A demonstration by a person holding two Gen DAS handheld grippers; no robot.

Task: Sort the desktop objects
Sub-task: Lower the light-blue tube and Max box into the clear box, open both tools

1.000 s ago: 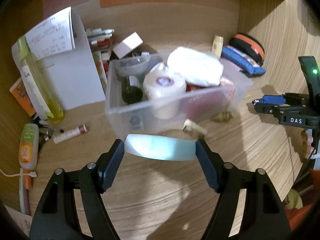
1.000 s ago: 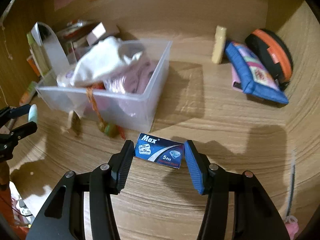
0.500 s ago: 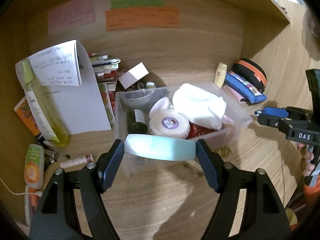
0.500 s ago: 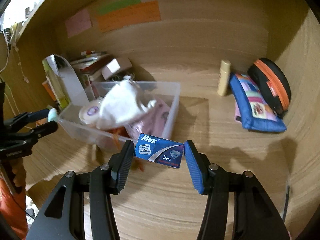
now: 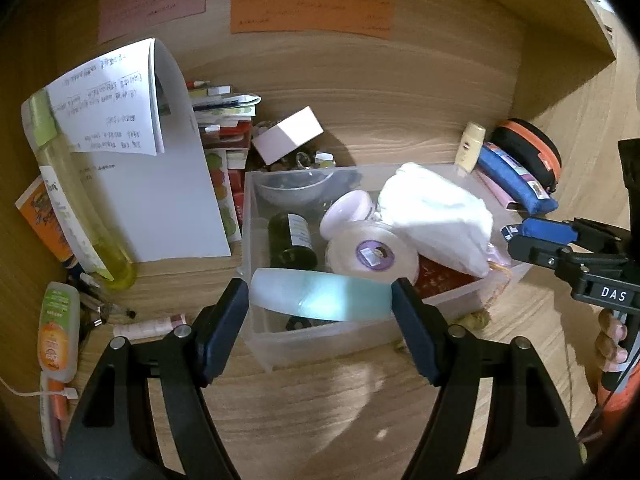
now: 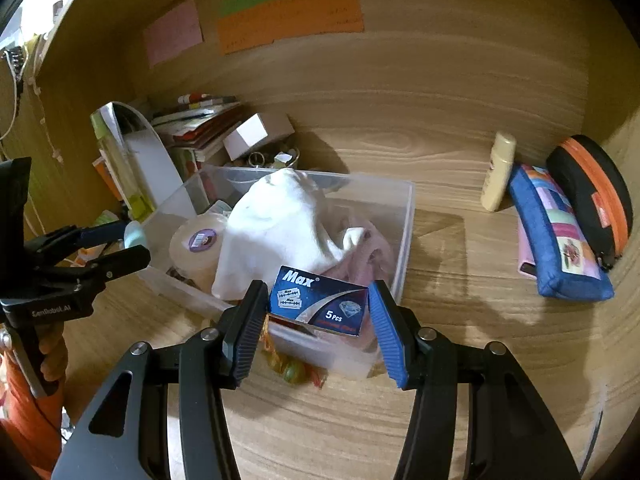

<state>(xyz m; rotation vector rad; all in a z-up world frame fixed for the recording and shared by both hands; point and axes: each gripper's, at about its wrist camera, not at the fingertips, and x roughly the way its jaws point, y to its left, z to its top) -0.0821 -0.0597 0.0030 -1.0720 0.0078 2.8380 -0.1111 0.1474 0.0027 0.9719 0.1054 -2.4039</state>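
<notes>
My left gripper [image 5: 320, 300] is shut on a pale blue-green tube [image 5: 320, 295], held above the near edge of a clear plastic bin [image 5: 256, 332]. The bin holds a white cloth [image 5: 436, 220], a tape roll [image 5: 372, 254], a dark bottle [image 5: 290, 238] and a bowl [image 5: 294, 190]. My right gripper [image 6: 318, 312] is shut on a blue Max razor blade box [image 6: 318, 300], held over the near right corner of the bin [image 6: 404, 216]. The right gripper [image 5: 532, 240] shows at the right of the left wrist view; the left gripper [image 6: 120, 246] shows at the left of the right wrist view.
A blue pouch [image 6: 556, 240], an orange-black case [image 6: 596, 196] and a cream bottle [image 6: 498, 172] lie at the back right. Papers [image 5: 132, 152], a yellow bottle [image 5: 76, 208], books [image 5: 224, 120] and a white box [image 5: 288, 134] crowd the back left. Small tubes [image 5: 56, 328] lie left.
Both grippers have risen and moved forward, so they now hang over the bin's near edge with their objects still held.
</notes>
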